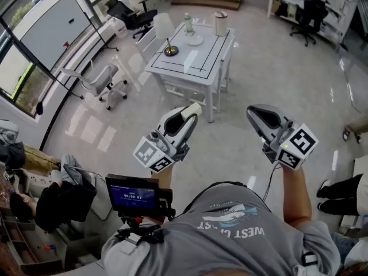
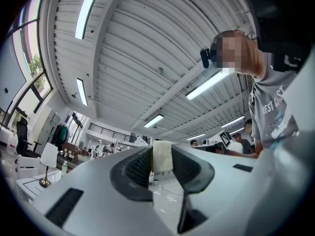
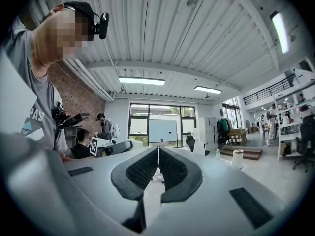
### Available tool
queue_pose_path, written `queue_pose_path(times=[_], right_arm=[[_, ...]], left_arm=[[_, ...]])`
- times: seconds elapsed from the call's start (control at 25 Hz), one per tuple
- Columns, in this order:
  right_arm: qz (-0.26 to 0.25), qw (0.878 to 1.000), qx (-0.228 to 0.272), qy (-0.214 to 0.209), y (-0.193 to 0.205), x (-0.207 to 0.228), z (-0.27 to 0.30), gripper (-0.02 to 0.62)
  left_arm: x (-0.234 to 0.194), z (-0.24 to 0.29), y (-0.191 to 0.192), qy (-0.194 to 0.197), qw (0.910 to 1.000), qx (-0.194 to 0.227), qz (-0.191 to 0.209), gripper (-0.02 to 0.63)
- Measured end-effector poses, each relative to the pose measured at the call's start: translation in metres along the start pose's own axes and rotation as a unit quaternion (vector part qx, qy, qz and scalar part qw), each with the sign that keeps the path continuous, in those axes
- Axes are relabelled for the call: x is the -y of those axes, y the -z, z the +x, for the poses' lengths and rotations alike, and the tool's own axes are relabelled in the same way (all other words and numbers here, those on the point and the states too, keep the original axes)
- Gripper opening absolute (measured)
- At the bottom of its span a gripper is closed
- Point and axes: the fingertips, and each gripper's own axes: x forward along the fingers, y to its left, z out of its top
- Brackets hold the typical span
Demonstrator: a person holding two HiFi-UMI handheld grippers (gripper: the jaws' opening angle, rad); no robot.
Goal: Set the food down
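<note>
A pale cream piece of food (image 2: 162,157) is clamped between the dark pads of my left gripper (image 1: 193,110), which is held in the air well short of the table. In the head view the food (image 1: 195,106) shows as a light bit at the jaw tips. My right gripper (image 1: 252,112) hovers alongside at the same height, and its ribbed pads (image 3: 146,167) meet with nothing between them. The white table (image 1: 198,62) stands ahead on the glossy floor and carries a small plate (image 1: 194,39).
On the table also stand a bottle (image 1: 187,23), a white canister (image 1: 220,23) and a brass object with a stem (image 1: 171,50). A white swivel chair (image 1: 99,83) stands to its left and a black office chair (image 1: 133,14) farther back. People sit at desks behind me.
</note>
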Motion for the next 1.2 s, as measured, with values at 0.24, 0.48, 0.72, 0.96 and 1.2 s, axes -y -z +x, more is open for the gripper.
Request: queue_pose_path(times=[0.24,0.48,0.72,0.96,1.2], right_arm=[[-0.002,1.000,0.000,-0.006,-0.004,0.012,0.007,0.008],[0.022,0.999,0.001,-0.027,0.004,0.047,0.005,0.008],[0.025,0.997,-0.026,-0.069,0.019,0.095,0.000,0.008],[0.027,0.993,-0.032,-0.110,0.009,0.136,-0.022,0.008],[0.045,0.991,-0.033,-0.121,0.018,0.183,0.011,0.008]], left_arm=[[-0.009,0.014,-0.003,0.003,1.0000,0.004,0.003,0.109],[-0.017,0.054,0.014,-0.015,0.9999,-0.006,0.002,0.109],[-0.023,0.092,0.042,-0.060,0.9982,0.001,-0.001,0.109],[-0.012,0.147,0.055,-0.078,0.9969,-0.002,0.014,0.109],[-0.054,0.163,0.067,-0.104,0.9943,-0.014,0.016,0.109]])
